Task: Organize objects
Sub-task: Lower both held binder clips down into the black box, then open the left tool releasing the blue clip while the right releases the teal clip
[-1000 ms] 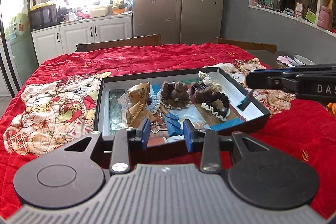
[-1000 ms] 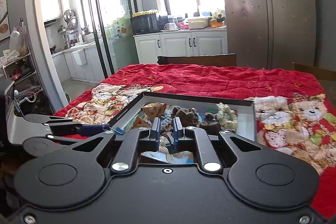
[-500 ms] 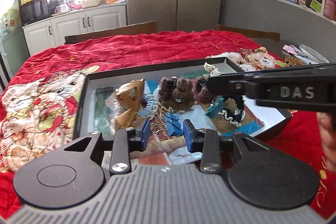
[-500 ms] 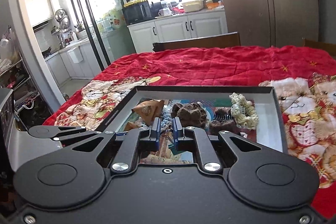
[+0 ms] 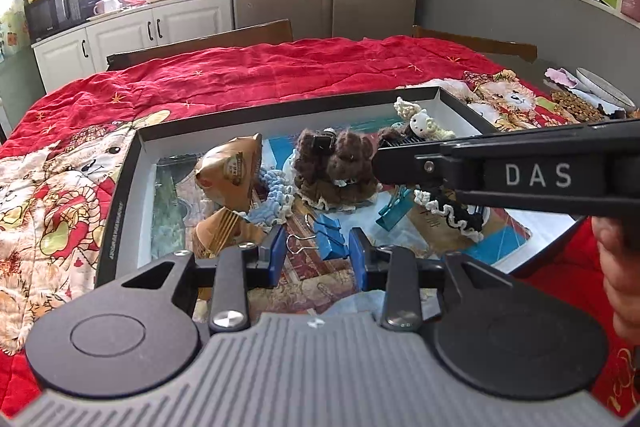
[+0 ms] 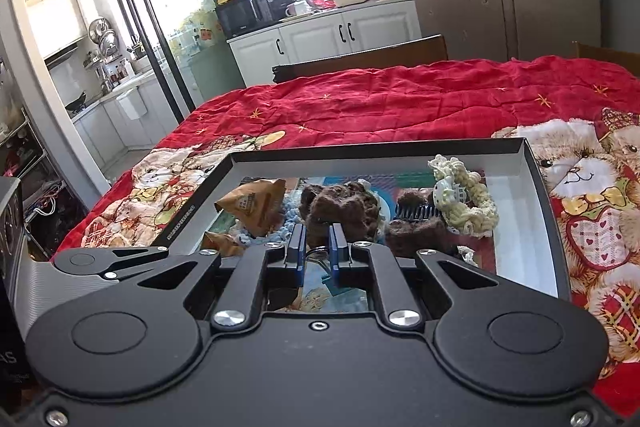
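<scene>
Left wrist view: the left claw [image 5: 317, 253] is seen w/ blue pads apart, low over the near edge of the black tray [image 5: 120, 195]. A blue binder clip [image 5: 328, 237] is seen lying on the tray floor between the pads; contact w/ either pad cannot be told. At approx. 11 o'clock from the clip a brown paper packet [image 5: 232, 173] is shown, w/ a light-blue crochet piece [image 5: 276, 193] just beside it. At 12 o'clock a dark brown knitted toy [image 5: 336, 163] is seen. A cream crochet doll [image 5: 420, 121] is placed at the tray's far corner, approx. 1 o'clock. A teal clip [image 5: 394, 213] and a black-and-white lace band [image 5: 456, 215] are shown at 2 o'clock, partly hidden under the right gripper body [image 5: 520, 167], which crosses the view from 3 o'clock.

Right wrist view: the right claw [image 6: 317, 253] is seen w/ pads nearly together, a narrow gap left; a wire loop is glimpsed in the gap, but a grip on it cannot be told. The tray is set on a red quilt [image 6: 400, 103] spread over the table.
</scene>
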Tool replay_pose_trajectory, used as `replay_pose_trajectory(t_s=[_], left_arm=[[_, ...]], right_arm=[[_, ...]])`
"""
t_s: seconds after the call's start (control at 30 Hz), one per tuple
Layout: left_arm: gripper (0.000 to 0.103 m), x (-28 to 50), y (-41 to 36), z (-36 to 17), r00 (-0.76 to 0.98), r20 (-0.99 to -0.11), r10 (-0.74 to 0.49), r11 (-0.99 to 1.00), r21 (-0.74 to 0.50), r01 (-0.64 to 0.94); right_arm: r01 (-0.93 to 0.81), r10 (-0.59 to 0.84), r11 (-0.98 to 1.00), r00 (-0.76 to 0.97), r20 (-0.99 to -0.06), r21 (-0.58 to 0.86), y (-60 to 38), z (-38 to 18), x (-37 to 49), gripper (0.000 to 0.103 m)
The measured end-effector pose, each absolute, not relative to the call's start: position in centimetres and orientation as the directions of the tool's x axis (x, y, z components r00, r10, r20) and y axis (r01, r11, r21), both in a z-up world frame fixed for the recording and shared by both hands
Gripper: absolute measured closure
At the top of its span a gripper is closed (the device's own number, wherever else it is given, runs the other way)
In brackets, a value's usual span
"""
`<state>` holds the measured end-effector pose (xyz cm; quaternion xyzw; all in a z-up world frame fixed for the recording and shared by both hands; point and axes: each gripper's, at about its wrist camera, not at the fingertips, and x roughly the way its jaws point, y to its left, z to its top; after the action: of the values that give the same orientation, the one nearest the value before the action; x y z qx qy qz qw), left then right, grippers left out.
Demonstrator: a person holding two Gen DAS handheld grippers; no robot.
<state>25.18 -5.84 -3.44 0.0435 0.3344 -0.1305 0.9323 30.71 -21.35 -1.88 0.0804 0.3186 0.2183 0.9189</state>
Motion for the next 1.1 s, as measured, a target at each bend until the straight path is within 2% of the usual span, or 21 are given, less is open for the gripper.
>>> replay_pose_trajectory(t_s=[0.53,0.63,0.67,0.8,1.1], left_arm=[[0.064,25.9,-6.4,-4.2,0.732,-0.648,-0.212,0.962,-0.009,0.271],[0.057,25.9,-6.3,-4.2,0.731,-0.647,-0.214,0.962,-0.008,0.274],[0.049,25.8,-6.3,-4.1,0.730,-0.648,-0.218,0.961,-0.012,0.277],[0.047,25.6,-6.4,-4.1,0.731,-0.646,-0.220,0.960,-0.009,0.281],[0.036,24.0,-6.3,-2.8,0.748,-0.620,-0.236,0.957,-0.015,0.289]], right_arm=[[-0.325,0.459,0.887,0.693,-0.556,0.328,-22.1,-2.8,31.6,0.090],[-0.320,0.460,0.887,0.686,-0.564,0.333,-22.1,-3.1,31.8,0.082],[-0.319,0.460,0.886,0.686,-0.563,0.335,-22.1,-3.1,31.8,0.080],[-0.318,0.464,0.884,0.693,-0.552,0.343,-22.3,-2.8,31.5,0.074],[-0.318,0.461,0.884,0.718,-0.521,0.343,-22.7,-1.4,30.5,0.069]])
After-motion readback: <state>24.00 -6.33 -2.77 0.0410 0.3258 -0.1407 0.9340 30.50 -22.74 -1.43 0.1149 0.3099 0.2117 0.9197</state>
